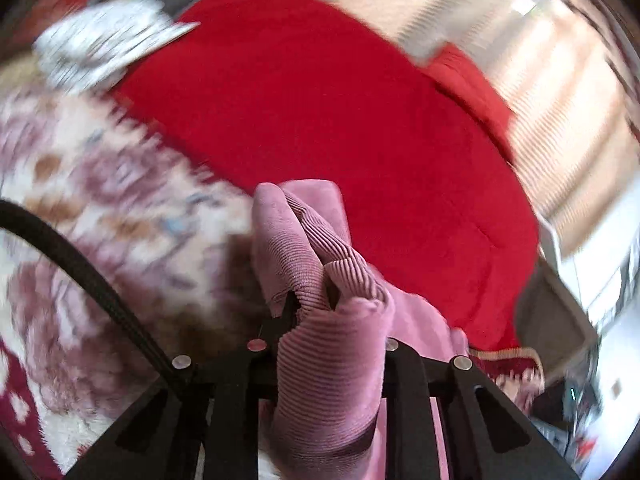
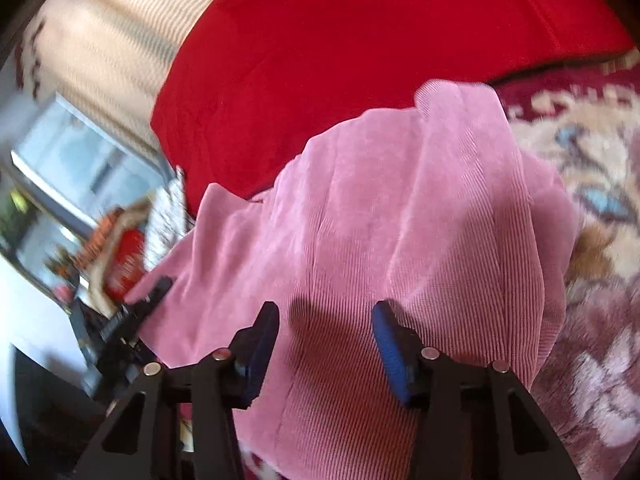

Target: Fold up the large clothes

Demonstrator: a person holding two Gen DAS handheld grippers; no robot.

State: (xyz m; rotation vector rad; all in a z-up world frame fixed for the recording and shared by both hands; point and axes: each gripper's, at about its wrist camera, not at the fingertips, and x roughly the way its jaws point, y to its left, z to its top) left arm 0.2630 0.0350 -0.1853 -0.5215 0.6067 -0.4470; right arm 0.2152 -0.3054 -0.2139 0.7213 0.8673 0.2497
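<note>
Pink ribbed corduroy garment (image 2: 400, 220) is bunched in your left gripper (image 1: 320, 300), whose jaws pinch a thick fold. Your right gripper (image 2: 326, 344) hangs over the cloth with its blue pads (image 2: 390, 344) spread apart, gripping nothing. The garment drapes over the patterned rug (image 2: 600, 160) beside a red cushion (image 2: 360, 40). You seem mid-lift; next, pinch an edge with the right.

Bunched pink garment (image 1: 320, 280) hides the left gripper (image 1: 312, 304) fingertips; patterned rug (image 1: 100, 200) blurred.
</note>
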